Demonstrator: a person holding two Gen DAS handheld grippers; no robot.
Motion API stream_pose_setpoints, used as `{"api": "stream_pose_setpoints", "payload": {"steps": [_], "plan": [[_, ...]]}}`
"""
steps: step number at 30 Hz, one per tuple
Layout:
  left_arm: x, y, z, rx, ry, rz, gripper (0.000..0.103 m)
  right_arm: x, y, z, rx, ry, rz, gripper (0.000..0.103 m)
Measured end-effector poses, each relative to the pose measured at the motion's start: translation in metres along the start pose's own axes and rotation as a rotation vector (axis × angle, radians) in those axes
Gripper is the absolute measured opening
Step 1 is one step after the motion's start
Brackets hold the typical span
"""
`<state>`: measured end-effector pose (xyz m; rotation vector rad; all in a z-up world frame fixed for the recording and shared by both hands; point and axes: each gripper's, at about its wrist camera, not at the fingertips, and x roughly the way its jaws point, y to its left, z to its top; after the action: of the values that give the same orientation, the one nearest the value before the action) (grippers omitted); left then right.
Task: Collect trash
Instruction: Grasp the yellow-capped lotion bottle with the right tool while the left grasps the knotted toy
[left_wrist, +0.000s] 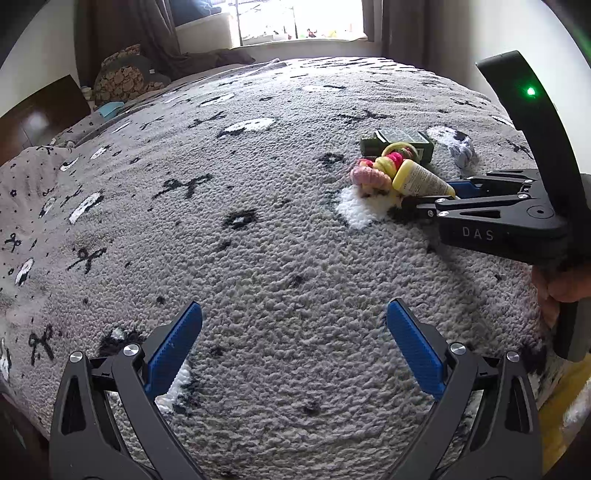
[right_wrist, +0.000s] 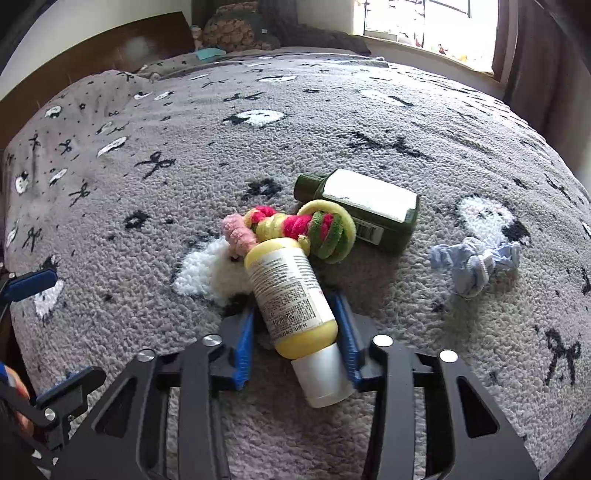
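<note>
A yellow bottle (right_wrist: 291, 295) with a white cap lies on the grey blanket (right_wrist: 332, 122), between the blue pads of my right gripper (right_wrist: 297, 317). The jaws are close on both its sides; the right pad touches it and a small gap shows on the left. In the left wrist view the bottle (left_wrist: 419, 180) lies at the tips of the right gripper (left_wrist: 432, 195). A dark green bottle (right_wrist: 364, 212) lies behind it, with a heap of coloured hair ties (right_wrist: 295, 229) between them. My left gripper (left_wrist: 295, 321) is open and empty over bare blanket.
A light blue scrunchie (right_wrist: 476, 262) lies to the right on the blanket. A wooden headboard (right_wrist: 92, 48) and a patterned pillow (right_wrist: 232, 31) are at the far end of the bed. A window (right_wrist: 432, 22) is behind. The bed edge is near on the right.
</note>
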<state>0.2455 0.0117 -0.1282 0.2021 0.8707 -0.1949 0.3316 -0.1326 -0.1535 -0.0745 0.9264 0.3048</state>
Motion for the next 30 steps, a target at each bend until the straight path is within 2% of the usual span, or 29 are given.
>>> {"api": "stream_pose_setpoints", "payload": {"steps": [3,8,12,17,20,21,22,24,27,30], "plan": [[0.002,-0.009,0.01,0.006,-0.018,-0.012,0.095,-0.013,-0.013,-0.009,0.024,-0.013,0.015,0.036],[0.014,-0.03,0.032,-0.006,-0.054,-0.048,0.095,-0.034,-0.037,-0.026,0.055,-0.033,-0.007,0.035],[0.029,-0.054,0.056,0.038,-0.079,-0.062,0.095,-0.046,-0.055,-0.037,0.086,-0.04,-0.033,0.035],[0.056,-0.076,0.08,0.078,-0.071,-0.036,0.089,-0.059,-0.069,-0.046,0.113,-0.056,-0.045,0.034],[0.074,-0.082,0.088,0.09,-0.031,-0.052,0.08,-0.063,-0.073,-0.05,0.117,-0.061,-0.048,0.034],[0.08,-0.084,0.089,0.089,-0.005,-0.074,0.067,-0.064,-0.074,-0.052,0.119,-0.062,-0.05,0.034],[0.084,-0.084,0.089,0.086,0.011,-0.063,0.056,-0.065,-0.076,-0.053,0.12,-0.063,-0.054,0.034],[0.083,-0.08,0.089,0.076,0.011,-0.033,0.043,-0.068,-0.078,-0.056,0.126,-0.067,-0.059,0.034],[0.073,-0.07,0.086,0.046,0.022,-0.056,0.031,-0.073,-0.079,-0.059,0.131,-0.075,-0.065,0.034],[0.058,-0.062,0.077,0.046,0.015,-0.053,0.03,-0.082,-0.075,-0.064,0.123,-0.089,-0.076,0.034]]}}
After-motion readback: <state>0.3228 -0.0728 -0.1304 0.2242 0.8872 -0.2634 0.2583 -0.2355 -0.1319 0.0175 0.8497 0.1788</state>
